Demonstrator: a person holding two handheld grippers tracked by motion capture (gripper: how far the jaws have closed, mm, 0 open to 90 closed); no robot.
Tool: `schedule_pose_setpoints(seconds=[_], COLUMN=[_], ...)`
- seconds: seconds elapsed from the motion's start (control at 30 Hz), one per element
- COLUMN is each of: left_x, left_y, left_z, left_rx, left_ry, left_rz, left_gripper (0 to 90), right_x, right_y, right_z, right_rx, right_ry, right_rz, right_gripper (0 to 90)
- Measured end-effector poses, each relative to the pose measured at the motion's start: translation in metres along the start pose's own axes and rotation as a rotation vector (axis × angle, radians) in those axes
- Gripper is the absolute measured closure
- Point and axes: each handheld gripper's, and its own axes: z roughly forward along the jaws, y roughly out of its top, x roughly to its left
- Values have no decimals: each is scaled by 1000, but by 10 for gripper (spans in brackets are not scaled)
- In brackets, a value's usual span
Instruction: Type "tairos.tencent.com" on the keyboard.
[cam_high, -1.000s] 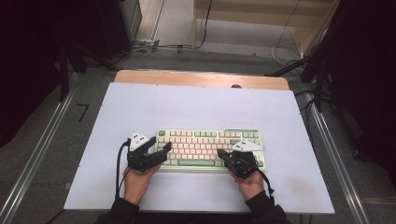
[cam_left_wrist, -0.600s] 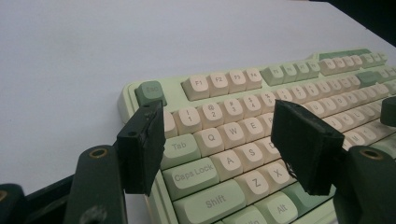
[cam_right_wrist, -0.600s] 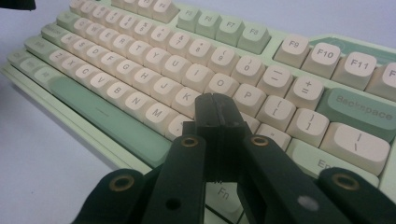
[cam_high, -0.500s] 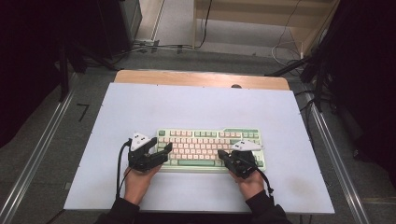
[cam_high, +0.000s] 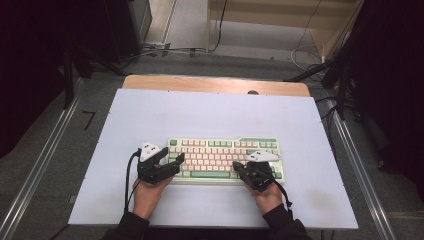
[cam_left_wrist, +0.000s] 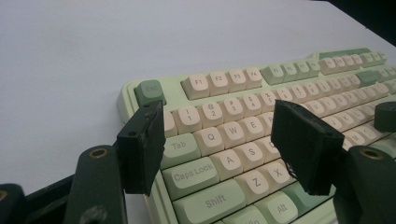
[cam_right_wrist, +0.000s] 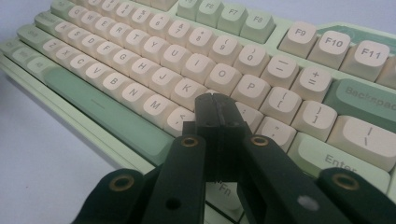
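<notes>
Near the front of the white bench (cam_high: 210, 115), I judge the green keyboard (cam_high: 225, 157) rigid, weighty, best gripped by its end edges; my left gripper (cam_left_wrist: 224, 149) has fingers apart, my right gripper (cam_right_wrist: 215, 112) fingers closed, empty.

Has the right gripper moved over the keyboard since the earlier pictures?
No. In the high view the right gripper sits at the same spot over the right end of the keyboard, with its jaws shut.

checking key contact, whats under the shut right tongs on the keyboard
The right tongs are shut, tips together over the keyboard just below K and L. The key directly under the tips is covered; Fn shows beneath the arms.
</notes>
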Motion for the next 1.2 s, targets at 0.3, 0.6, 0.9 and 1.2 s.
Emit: schedule_pose_setpoints(seconds=[0.3,0.6,0.9,1.2], left_x=[-1,-5,-19,-33], left_y=[0,-1,0,-3], left_z=[1,2,11,22], left_rx=[4,22,65,122], left_ry=[-5,-39,-158,-184], left_rz=[2,20,50,96], left_gripper=[353,500,900,900], right_x=[-4,-17,-16,-15], right_y=[4,7,7,7], right_z=[-8,-14,-12,-11], right_rx=[-67,-110,-99,-92], right_ry=[29,-13,-26,-25], right_rz=[39,99,97,87], right_gripper=[657,311,304,312])
